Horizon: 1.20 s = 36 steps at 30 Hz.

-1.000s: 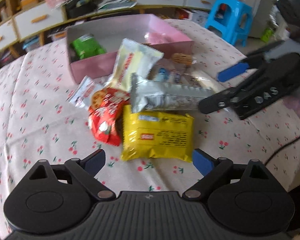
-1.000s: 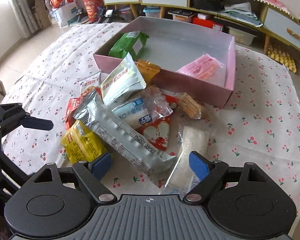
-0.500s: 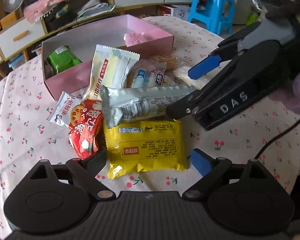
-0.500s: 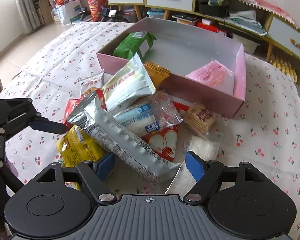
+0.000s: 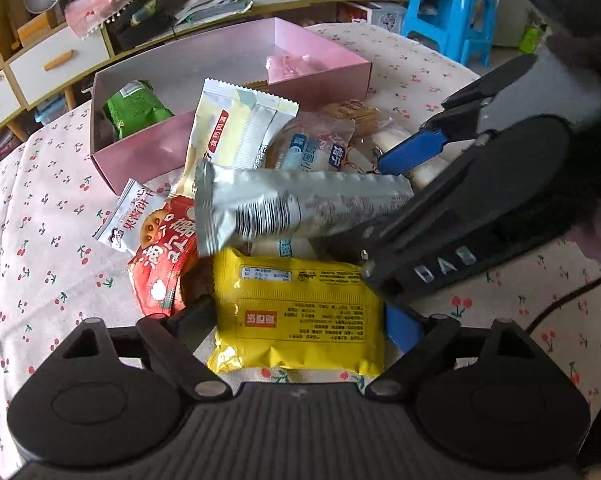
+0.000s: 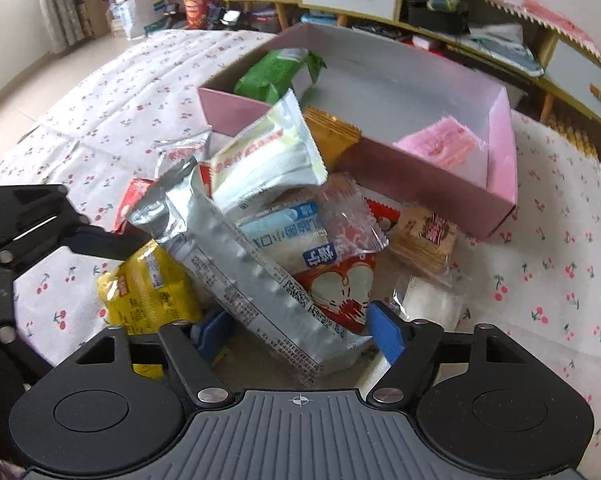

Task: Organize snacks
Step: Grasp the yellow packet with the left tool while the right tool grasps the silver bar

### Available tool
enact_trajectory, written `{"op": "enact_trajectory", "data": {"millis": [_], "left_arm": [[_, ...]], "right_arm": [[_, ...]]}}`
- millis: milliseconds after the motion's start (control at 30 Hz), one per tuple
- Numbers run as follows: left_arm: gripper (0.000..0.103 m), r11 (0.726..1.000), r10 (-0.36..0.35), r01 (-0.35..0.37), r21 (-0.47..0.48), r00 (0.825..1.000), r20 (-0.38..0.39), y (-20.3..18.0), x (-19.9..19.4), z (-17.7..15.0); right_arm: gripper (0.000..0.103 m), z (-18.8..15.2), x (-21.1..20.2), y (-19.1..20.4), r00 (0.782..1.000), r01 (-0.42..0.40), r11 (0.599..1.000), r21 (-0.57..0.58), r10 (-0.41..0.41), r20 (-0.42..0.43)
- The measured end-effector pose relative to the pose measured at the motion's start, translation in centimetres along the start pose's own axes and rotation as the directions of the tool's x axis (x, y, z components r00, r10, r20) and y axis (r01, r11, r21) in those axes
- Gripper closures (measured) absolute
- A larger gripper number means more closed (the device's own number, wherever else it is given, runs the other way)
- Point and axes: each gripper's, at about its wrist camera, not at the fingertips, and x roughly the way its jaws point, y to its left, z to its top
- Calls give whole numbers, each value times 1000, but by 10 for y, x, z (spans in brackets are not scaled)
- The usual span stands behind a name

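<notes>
**Two grippers closing on two packets**

The left gripper (image 5: 300,320) narrows around the flat yellow plastic snack packet (image 5: 296,312); the right gripper (image 6: 296,332) narrows around the long silver foil packet (image 6: 252,276) atop the pile. Neither pinches yet. The pink cardboard box (image 6: 500,152) behind has open floor; the counter's (image 5: 40,240) edges lie clear.

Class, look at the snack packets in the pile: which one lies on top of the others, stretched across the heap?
The long silver packet: it rests across the yellow packet and the others.

The silver packet (image 5: 300,204) hides snacks (image 5: 284,246) beneath it.
</notes>
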Motion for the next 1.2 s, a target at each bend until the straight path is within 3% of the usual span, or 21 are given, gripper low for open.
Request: {"op": "enact_trajectory", "data": {"millis": [100, 233, 500, 600, 733, 900, 1067, 1200], "left_arm": [[24, 1000, 8, -8, 5, 1000, -15, 5, -2, -2], [24, 1000, 19, -20, -23, 999, -45, 17, -7, -6], [24, 994, 29, -38, -105, 996, -89, 44, -16, -15], [23, 990, 24, -37, -140, 995, -98, 53, -18, -18], [17, 985, 37, -51, -165, 996, -83, 57, -18, -22], [9, 981, 61, -68, -183, 997, -44, 54, -18, -29], [5, 982, 92, -95, -162, 995, -25, 50, -18, -32], [10, 971, 110, -112, -211, 994, -21, 56, -19, -33]], "right_arm": [[46, 2, -1, -1, 1000, -6, 999, 37, 7, -22], [52, 4, -3, -6, 998, -12, 994, 112, 18, -53], [55, -3, -10, -28, 990, -49, 929, 368, 95, -106], [55, -7, -12, -30, 986, -72, 911, 406, 126, -108], [53, -8, -12, -26, 989, -66, 919, 388, 111, -94], [52, -13, -15, -16, 996, -62, 960, 274, 79, -50], [52, -23, -19, -6, 999, -54, 985, 164, 54, 1], [52, -28, -20, 2, 999, -32, 996, 83, 31, 12]]}}
